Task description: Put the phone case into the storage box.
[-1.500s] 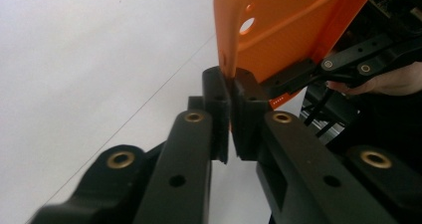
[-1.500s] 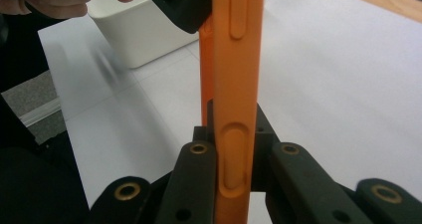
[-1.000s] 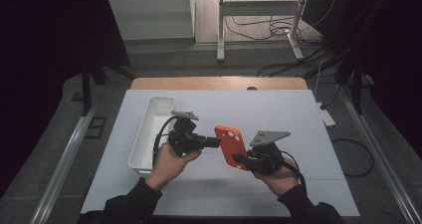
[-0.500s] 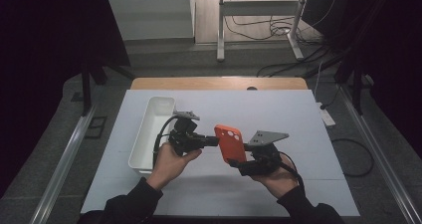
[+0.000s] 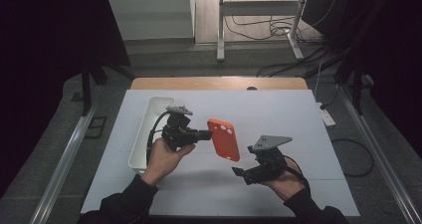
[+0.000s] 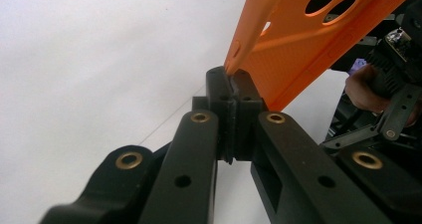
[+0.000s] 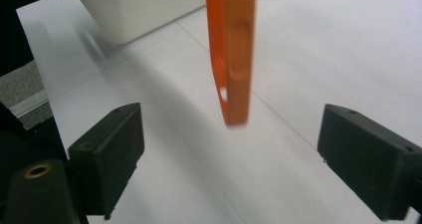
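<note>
I work in what looks like a lab or recording studio, not a home. My table (image 5: 308, 109) is covered with a plain white sheet, its bare wooden edge showing at the far side. Black curtains (image 5: 50, 59) hang on both sides. Metal rails (image 5: 62, 169) run along the grey floor beside me. Beyond the table, loose cables (image 5: 271, 30) lie around a metal stand (image 5: 221, 25), and a power strip (image 5: 327, 117), I think, sits to the right.
</note>
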### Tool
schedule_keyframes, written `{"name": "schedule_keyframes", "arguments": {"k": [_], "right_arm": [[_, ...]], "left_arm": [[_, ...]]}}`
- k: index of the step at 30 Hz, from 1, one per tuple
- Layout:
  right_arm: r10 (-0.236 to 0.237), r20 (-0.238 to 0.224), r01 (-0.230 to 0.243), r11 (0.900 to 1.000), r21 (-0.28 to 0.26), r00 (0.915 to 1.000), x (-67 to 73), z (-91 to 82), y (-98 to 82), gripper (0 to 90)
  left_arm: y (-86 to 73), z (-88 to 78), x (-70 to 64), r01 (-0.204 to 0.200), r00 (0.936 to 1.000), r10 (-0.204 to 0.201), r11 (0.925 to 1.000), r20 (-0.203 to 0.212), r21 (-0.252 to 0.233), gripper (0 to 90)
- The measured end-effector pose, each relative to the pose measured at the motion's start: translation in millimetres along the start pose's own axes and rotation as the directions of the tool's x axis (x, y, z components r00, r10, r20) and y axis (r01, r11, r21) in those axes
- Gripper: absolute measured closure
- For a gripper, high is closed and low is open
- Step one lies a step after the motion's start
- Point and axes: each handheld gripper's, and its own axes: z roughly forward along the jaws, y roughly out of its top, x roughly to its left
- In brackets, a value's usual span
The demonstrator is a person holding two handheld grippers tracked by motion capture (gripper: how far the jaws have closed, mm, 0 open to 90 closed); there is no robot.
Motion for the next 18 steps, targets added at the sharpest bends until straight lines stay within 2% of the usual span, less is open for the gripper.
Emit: {"name": "schedule_keyframes", "arguments": {"k": [3,8,12,18], "right_arm": [[0.015,0.000,-0.015,1.000,0.001,0.9999,-2.4,-2.0,-2.9,6.2],[0.048,0.027,-0.048,0.999,-0.008,0.9985,-9.7,-10.7,-10.0,0.5],[0.068,0.051,-0.068,0.998,-0.010,0.9963,-13.9,-17.3,-15.1,0.0],[0.088,0.080,-0.088,0.996,-0.003,0.9929,-18.2,-29.0,-24.9,0.0]], "left_arm": [[0.8,-3.2,2.3,-0.004,0.9999,0.004,1.0000,-0.012,0.001,89.4],[3.0,-9.0,5.1,-0.006,0.9995,0.006,1.0000,-0.030,-0.002,89.4],[3.7,-14.1,8.2,-0.017,0.9986,0.016,0.9999,-0.051,-0.001,89.4],[4.4,-21.8,16.0,-0.007,0.9974,0.007,1.0000,-0.072,-0.004,89.3]]}}
